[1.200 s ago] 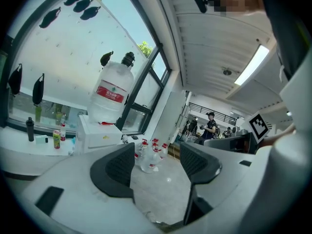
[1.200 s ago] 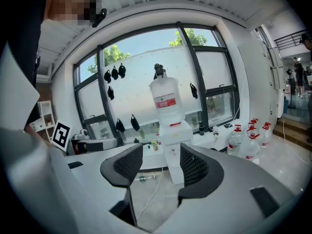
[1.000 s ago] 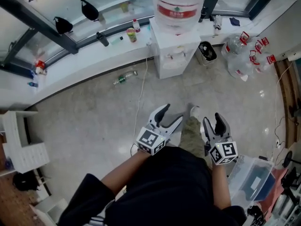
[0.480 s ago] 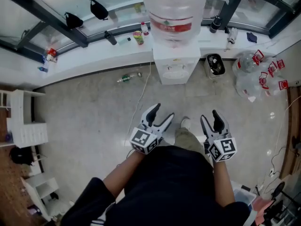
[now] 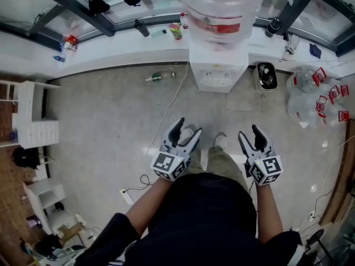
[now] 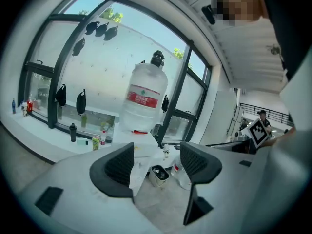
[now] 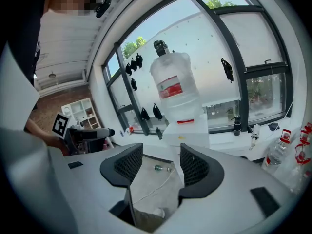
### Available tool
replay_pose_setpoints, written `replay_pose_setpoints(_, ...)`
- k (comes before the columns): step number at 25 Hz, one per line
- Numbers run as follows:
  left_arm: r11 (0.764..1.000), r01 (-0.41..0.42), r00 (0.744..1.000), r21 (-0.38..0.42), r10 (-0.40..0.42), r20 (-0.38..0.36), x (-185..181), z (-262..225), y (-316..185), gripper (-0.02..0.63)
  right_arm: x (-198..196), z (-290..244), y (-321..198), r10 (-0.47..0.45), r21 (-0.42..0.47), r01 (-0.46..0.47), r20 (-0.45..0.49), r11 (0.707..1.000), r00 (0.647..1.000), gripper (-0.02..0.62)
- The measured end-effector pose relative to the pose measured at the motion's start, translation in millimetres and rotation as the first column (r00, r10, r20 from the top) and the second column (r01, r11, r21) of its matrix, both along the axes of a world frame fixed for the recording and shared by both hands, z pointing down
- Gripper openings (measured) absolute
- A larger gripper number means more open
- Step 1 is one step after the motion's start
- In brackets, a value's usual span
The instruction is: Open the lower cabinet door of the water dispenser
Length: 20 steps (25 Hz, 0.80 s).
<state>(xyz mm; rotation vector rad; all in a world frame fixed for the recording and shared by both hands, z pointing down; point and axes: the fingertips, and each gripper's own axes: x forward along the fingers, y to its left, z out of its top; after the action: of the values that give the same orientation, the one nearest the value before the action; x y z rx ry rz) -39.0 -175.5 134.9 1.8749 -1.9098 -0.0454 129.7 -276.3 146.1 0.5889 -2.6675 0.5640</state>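
Observation:
The white water dispenser (image 5: pixel 217 71) stands against the window ledge with a big clear bottle (image 5: pixel 222 10) on top. It also shows in the left gripper view (image 6: pixel 141 152) and the right gripper view (image 7: pixel 187 130). From above its lower cabinet door is hidden; I cannot see whether it is closed. My left gripper (image 5: pixel 187 129) and right gripper (image 5: pixel 249 133) are held side by side in front of the body, well short of the dispenser. Both are open with nothing between the jaws.
A small waste bin (image 5: pixel 265 75) stands right of the dispenser, and several empty water bottles (image 5: pixel 316 96) lie further right. A green bottle (image 5: pixel 156 77) and a white cable (image 5: pixel 169 107) lie on the floor to the left. A white shelf unit (image 5: pixel 33 115) stands at far left.
The person has stepped nearer and more squarely in front of the dispenser. Both grippers have stayed open and in front of the body.

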Motion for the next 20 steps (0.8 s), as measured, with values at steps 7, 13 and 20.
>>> replay_pose_setpoints(7,0.998,-0.047,0.998,0.029,0.048,-0.042,-44.9,9.0,-9.2,0.275,-47.0,6.0,1.7,0.036,-0.005,-0.037,-0.049,0.999,0.998,0.210)
replay_pose_setpoints(13,0.993,-0.111,0.992,0.046,0.114,-0.056,-78.2,23.5,-9.8,0.273,-86.3,12.0,2.3,0.036,0.097,-0.022,-0.149,0.995,0.988,0.212)
replay_pose_setpoints(20,0.995,-0.074,0.997,0.068,0.076,-0.031,-90.9,51.5,-6.8,0.273,-100.4,56.7,-5.1,0.013,0.082,-0.001,-0.145,0.997,0.989,0.212)
